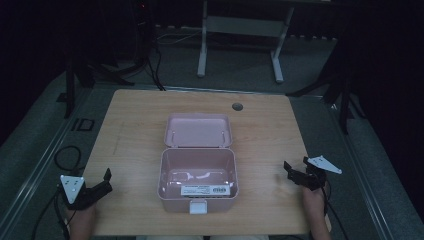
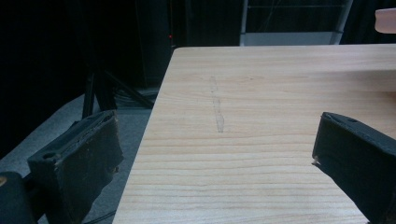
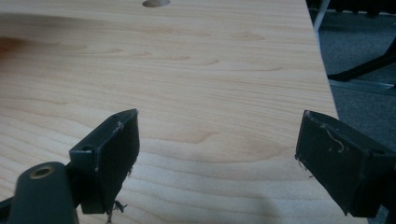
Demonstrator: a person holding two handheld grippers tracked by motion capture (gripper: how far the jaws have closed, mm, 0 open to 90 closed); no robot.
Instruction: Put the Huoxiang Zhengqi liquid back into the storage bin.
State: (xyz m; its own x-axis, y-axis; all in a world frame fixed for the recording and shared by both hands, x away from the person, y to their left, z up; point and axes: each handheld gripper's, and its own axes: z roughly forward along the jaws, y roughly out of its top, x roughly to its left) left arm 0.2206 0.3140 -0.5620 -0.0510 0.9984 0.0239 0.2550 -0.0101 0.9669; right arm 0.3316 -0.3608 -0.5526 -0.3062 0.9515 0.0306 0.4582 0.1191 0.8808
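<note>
A pink plastic box stands open in the middle of the wooden table. Its lid is hinged back flat behind it. A white label lies low on the inside front wall, and a pale latch hangs at the front. My left gripper rests at the table's near left corner, open and holding nothing. Open and bare too, my right gripper sits at the near right edge. Both are well apart from the box.
A round cable hole sits near the table's far edge. A white desk frame stands on the floor beyond. Black stand legs and looped cable lie left of the table. A pink edge shows far right.
</note>
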